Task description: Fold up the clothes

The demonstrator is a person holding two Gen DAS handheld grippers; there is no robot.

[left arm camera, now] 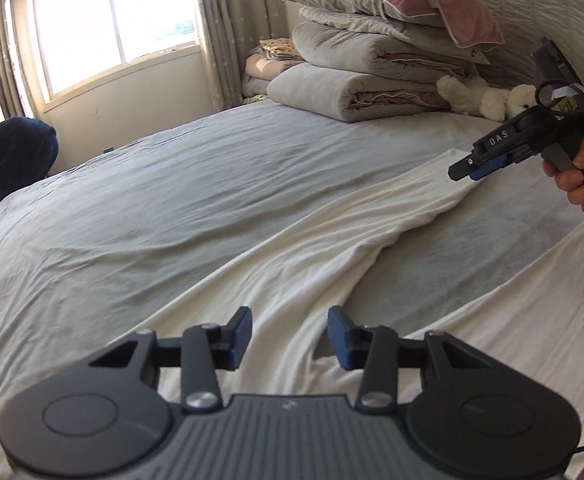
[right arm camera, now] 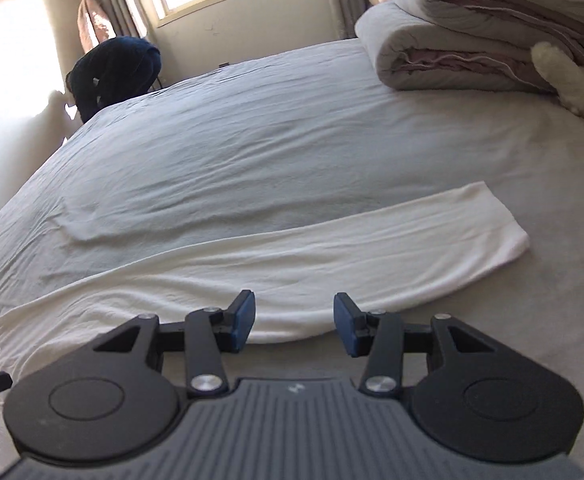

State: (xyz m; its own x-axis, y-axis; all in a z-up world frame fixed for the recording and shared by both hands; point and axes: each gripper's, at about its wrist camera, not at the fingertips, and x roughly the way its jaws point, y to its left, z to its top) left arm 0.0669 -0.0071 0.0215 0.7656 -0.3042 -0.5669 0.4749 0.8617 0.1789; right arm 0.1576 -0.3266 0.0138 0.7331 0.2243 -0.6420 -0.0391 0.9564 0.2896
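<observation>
Covering most of the bed (left arm camera: 139,200), a white garment (left arm camera: 275,264) lay flat, its long leg (right arm camera: 332,256) running away towards the bedding. Both claws hung empty, jaws parted: the left claw (left arm camera: 288,338) over the wider part, the right claw (right arm camera: 294,326) probably nearest the leg's cuff.

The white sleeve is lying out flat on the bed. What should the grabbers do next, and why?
Probably the right gripper should dip and pinch the white sleeve near its cuff, to fold it inward. Both it and the left gripper are open and empty, and the sleeve lies spread out straight on the grey bed sheet.
</observation>
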